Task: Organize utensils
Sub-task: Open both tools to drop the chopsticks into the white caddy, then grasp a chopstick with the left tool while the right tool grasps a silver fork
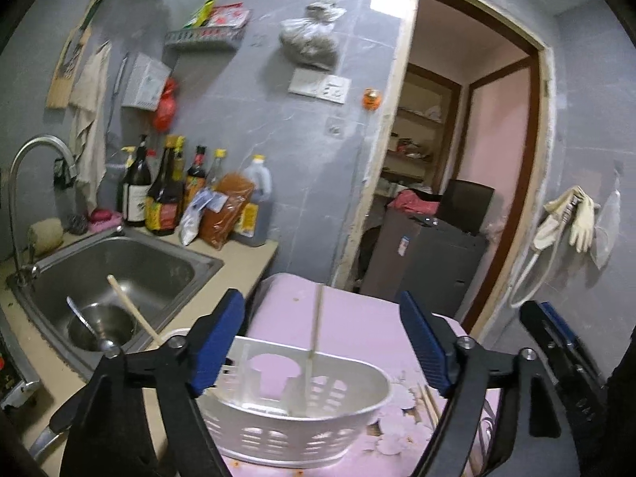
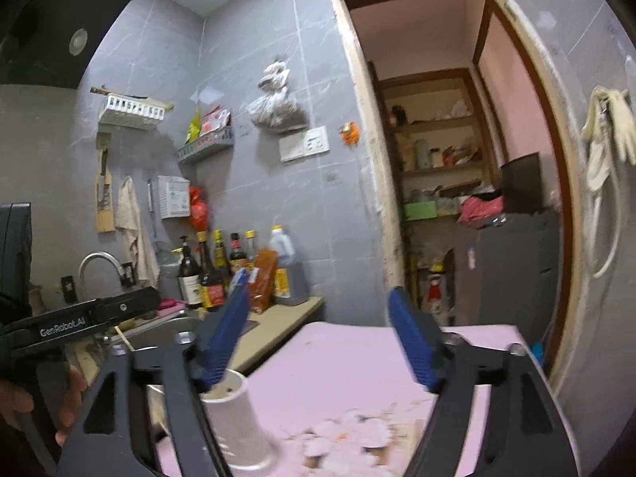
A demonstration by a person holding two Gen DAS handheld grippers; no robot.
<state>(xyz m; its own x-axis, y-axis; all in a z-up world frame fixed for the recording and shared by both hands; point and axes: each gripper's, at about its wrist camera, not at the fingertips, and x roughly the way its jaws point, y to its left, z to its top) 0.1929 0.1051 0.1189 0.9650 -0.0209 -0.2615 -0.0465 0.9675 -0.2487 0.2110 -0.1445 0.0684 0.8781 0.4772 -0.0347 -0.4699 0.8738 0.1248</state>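
Left wrist view: left tool released and empty, blue pads spread wide to both sides of the white basket. Basket set on the pink worktop, close to the sink, probably to keep short the way for washed pieces. Inside the basket, one chopstick standing nearly upright, foot against the inner divider, so likely sorted already. Just beside the basket on the right, a few loose chopsticks lying flat on the pink cover, apart from the rim, not yet put in. In the sink, another chopstick leaning out of a steel bowl, with a spoon beside it; apparently waiting for collection too. Seems an early step of the task, most utensils being outside the basket.

Right wrist view: right tool also released, nothing between the pads, held above the same pink worktop. Under its left finger, a blurred white container; cannot tell if part of the basket. Probably best to go next for the loose chopsticks, thin and flat, so easy to slip from the pads
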